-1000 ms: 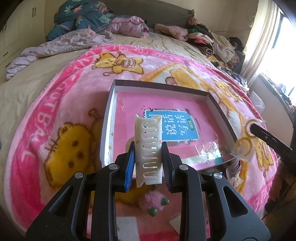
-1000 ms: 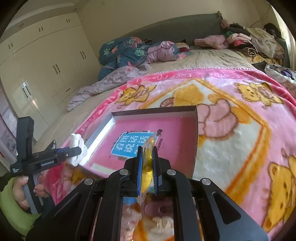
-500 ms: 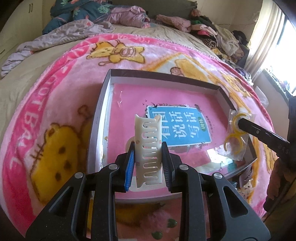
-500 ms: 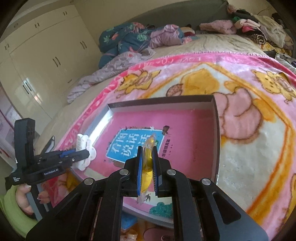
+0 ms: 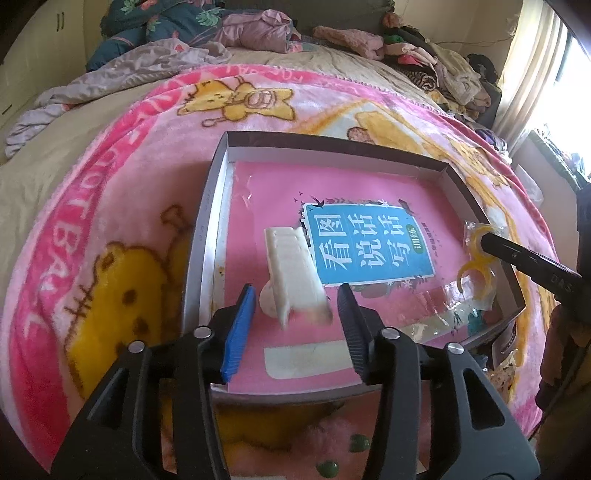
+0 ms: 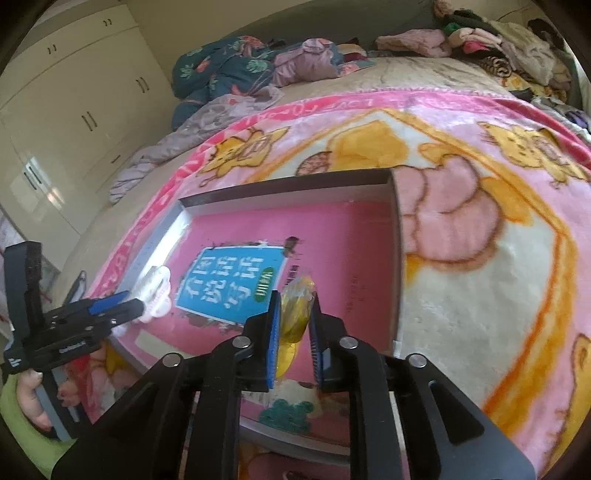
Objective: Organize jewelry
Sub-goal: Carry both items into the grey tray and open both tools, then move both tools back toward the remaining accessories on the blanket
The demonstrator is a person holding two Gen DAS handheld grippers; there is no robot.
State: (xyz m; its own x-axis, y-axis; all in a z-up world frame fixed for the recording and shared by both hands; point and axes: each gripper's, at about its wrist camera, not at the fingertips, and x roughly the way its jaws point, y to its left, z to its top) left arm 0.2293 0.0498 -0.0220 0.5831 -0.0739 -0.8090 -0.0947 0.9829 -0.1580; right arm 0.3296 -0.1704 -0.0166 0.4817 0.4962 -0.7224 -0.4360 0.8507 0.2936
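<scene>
Jewelry first: my left gripper (image 5: 295, 306) has its jaws spread wide, and the white hair clip (image 5: 293, 271) sits loose between them over the pink book (image 5: 332, 206) inside the box (image 5: 207, 221). My right gripper (image 6: 293, 325) stands slightly parted around the yellow clip in its bag (image 6: 297, 314); I cannot tell whether it grips.

A bed (image 5: 66, 173) carries everything. Over its beige sheet lies a pink blanket (image 5: 122, 206) with yellow cartoon bears. On the blanket, near the middle of the left wrist view, sits a shallow grey box (image 5: 207, 221). At 12 o'clock, along the far edge of the bed, lie a dark floral quilt (image 5: 155, 22) and a lilac one (image 5: 122, 62); toward 1 o'clock, a heap of clothes (image 5: 436, 62).
</scene>
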